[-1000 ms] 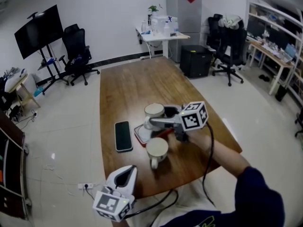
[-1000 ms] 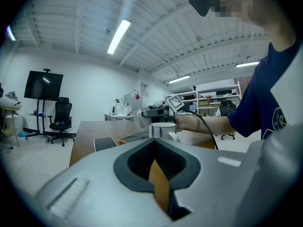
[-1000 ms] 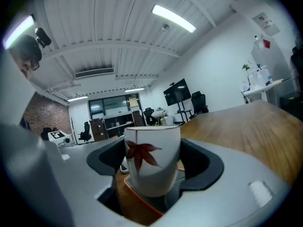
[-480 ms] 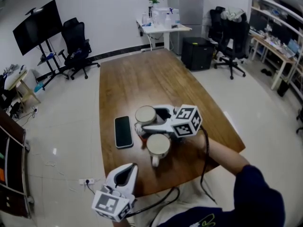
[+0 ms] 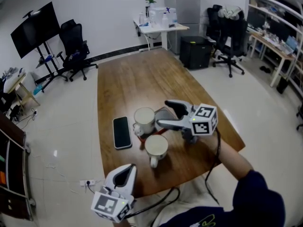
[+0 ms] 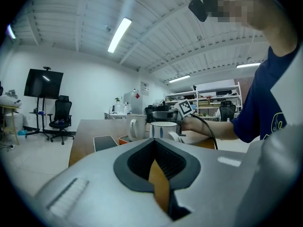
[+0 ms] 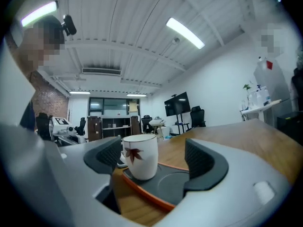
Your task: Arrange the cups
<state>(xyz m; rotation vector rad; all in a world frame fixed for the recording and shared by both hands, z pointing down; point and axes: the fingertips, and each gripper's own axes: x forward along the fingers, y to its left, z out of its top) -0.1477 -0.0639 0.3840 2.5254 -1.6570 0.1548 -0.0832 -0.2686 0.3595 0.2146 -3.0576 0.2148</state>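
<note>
The leaf-print mug [image 7: 140, 161] stands just ahead of the right gripper [image 5: 162, 112] — beyond its widening, empty jaws — the closed left gripper [image 5: 125, 174] well apart.

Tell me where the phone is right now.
In the head view the phone lies flat on the wooden table, near its left edge, just left of the cup that stands on the tray.

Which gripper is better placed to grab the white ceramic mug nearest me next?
Right. The right gripper hovers over the brown wooden table beside that white ceramic mug, jaws opening and pressing on nothing. The left gripper sits shut, off the table's near edge.
</note>
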